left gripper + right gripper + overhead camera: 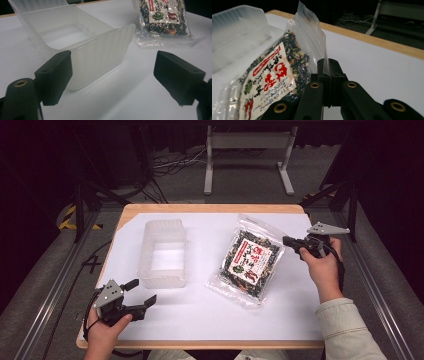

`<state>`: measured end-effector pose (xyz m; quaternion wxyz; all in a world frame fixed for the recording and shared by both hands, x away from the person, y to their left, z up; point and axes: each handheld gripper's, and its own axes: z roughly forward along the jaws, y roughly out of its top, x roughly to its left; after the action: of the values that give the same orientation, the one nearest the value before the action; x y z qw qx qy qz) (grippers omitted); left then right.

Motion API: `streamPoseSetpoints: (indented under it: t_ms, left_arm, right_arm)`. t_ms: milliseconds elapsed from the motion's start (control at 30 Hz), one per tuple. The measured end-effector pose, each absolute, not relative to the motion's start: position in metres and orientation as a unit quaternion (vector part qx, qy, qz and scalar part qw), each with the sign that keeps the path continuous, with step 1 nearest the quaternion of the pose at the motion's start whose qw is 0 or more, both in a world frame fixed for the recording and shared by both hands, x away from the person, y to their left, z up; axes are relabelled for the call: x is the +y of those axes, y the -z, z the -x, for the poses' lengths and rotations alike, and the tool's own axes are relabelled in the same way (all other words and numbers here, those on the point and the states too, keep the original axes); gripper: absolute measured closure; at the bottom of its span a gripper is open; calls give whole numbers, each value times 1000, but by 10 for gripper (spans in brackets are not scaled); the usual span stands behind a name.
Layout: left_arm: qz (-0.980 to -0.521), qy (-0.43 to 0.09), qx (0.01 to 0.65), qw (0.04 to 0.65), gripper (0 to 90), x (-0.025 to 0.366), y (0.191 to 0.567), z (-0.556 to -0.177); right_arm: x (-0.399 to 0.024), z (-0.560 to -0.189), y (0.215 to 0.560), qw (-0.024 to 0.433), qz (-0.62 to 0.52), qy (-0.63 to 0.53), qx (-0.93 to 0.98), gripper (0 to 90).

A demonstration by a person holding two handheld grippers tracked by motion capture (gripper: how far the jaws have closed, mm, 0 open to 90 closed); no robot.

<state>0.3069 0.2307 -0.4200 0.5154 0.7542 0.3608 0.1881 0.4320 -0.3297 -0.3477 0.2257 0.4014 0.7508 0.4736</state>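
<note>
A clear bag of dried seaweed mix [248, 260] with a red and white label lies tilted right of centre, its right edge lifted. My right gripper [288, 241] is shut on that edge; in the right gripper view the plastic film [324, 52] is pinched between the closed jaws and the bag [272, 80] hangs to their left. A translucent plastic container [163, 253] stands empty left of centre. My left gripper [140, 292] is open near the table's front left, just short of the container's near wall [100, 57], nothing between its jaws. The bag [163, 20] lies beyond.
White paper [210, 310] covers the wooden table [210, 209]. A white metal stand [247, 155] and cables lie on the floor behind. Dark frame legs stand at both sides of the table.
</note>
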Motion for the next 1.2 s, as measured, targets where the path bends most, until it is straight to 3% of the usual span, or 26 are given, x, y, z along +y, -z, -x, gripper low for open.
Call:
streamPoseSetpoints:
  t_ms: [367,700,1200]
  left_arm:
    - [-757,-202,342,518,143,229,419,-307]
    - [-752,-213,340,523,146,230,416,-306]
    - [-746,-216,332,535,143,220,405,-311]
  right_arm:
    - [-328,-410,307,233,-357,-526,736,900]
    - [-325,-397,285,214,-313,-570,729,900]
    - [-313,-378,256,228,-260,-584,735,900]
